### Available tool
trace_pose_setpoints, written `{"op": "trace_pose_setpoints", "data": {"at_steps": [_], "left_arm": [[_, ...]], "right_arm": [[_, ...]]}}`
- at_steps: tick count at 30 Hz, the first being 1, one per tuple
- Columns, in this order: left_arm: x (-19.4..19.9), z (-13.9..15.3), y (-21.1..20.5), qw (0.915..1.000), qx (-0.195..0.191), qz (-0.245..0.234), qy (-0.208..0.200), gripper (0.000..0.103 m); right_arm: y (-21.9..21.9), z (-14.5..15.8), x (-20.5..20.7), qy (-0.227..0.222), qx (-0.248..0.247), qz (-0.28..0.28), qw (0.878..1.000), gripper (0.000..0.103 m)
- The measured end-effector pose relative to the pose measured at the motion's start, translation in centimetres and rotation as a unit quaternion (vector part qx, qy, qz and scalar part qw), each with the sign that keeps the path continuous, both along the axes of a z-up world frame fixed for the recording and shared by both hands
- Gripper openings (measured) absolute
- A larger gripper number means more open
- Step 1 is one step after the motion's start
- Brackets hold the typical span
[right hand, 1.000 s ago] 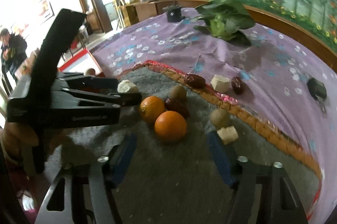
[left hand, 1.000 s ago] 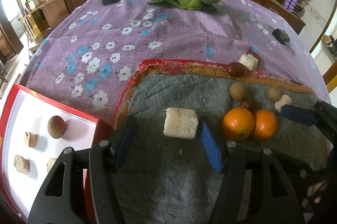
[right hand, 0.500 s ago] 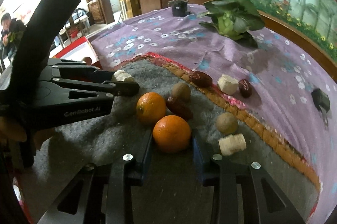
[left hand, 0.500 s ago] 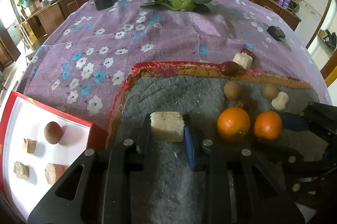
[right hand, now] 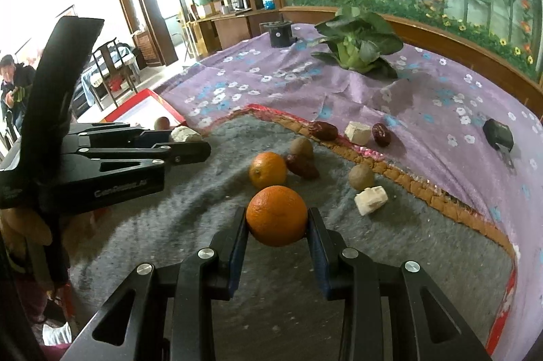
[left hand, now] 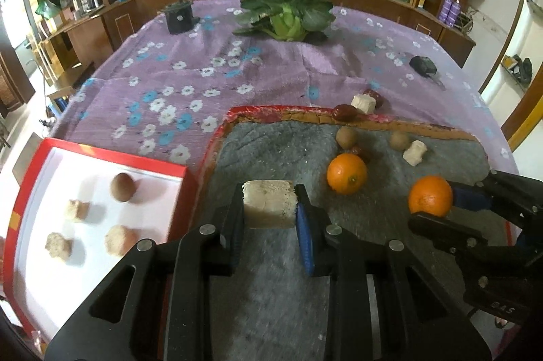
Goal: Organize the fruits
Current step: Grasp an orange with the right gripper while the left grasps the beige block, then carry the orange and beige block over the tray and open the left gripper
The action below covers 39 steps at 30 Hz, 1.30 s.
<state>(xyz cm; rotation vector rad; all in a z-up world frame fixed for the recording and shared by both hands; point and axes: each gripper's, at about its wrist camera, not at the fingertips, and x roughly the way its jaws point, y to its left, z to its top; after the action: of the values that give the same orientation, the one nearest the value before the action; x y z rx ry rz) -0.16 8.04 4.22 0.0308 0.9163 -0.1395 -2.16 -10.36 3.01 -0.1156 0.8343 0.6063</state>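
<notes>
Pickup step, both grippers loaded; carry-and-place comes next, judging by tray contents. Grey mat (left hand: 271, 310) as landmark throughout. Red-rimmed white tray (left hand: 101, 154) just off mat's left edge, already holding a brown round fruit (left hand: 123, 187) and three pale chunks. Left gripper (left hand: 269, 215) over mat's near-left part, fingers pinching a pale cut block (left hand: 268, 203) by its two side faces; block squarish, cream, speckled, looks firm. Right gripper (right hand: 276, 232) over mat's near-middle in right wrist view, fingers pinching an orange (right hand: 276, 215) at its widest part; skin glossy, round, likely to slip if grip loosens. Lifted clear of mat or not: cannot tell. Second orange (right hand: 267, 170) resting mid-mat, touching or nearly touching a red date (right hand: 302, 166). Two small brown fruits, another pale chunk (right hand: 371, 199) toward mat's far-right edge. More dates and a chunk just past mat's far border on purple cloth (left hand: 203, 55). Next move probably: swing block left to tray, set in a bare spot beside like pieces; orange's destination unclear.
</notes>
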Motion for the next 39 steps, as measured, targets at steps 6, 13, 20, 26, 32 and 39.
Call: {"op": "trace_pose_setpoints", "data": {"at_steps": [6,13,20,26,32,39], "left_arm": [[-1.8,1.3,1.9,0.9998,0.006,0.014,-0.015,0.026],[-3.7,1.7,4.9,0.9989,0.013,0.04,-0.022,0.026],[-4.8,1.4,8.2,0.9973,0.013,0.069,-0.02,0.026],[-5.4,0.9,10.5,0.9959,0.01,0.088,-0.015,0.026],[-5.7,0.3,12.6,0.9943,0.008,0.106,-0.01,0.026],[-5.4,-0.5,14.1,0.993,0.013,0.118,0.001,0.026]], "right_arm": [[2.1,0.9,-1.1,-0.006,0.003,0.016,1.0,0.034],[5.8,1.5,-2.3,-0.012,-0.007,0.049,0.999,0.033],[9.4,1.7,-3.0,-0.017,-0.018,0.073,0.997,0.033],[12.2,1.5,-3.1,-0.013,-0.021,0.087,0.996,0.033],[14.8,1.1,-3.0,-0.009,-0.026,0.104,0.994,0.033],[16.8,0.8,-2.4,-0.003,-0.029,0.116,0.993,0.033]]}}
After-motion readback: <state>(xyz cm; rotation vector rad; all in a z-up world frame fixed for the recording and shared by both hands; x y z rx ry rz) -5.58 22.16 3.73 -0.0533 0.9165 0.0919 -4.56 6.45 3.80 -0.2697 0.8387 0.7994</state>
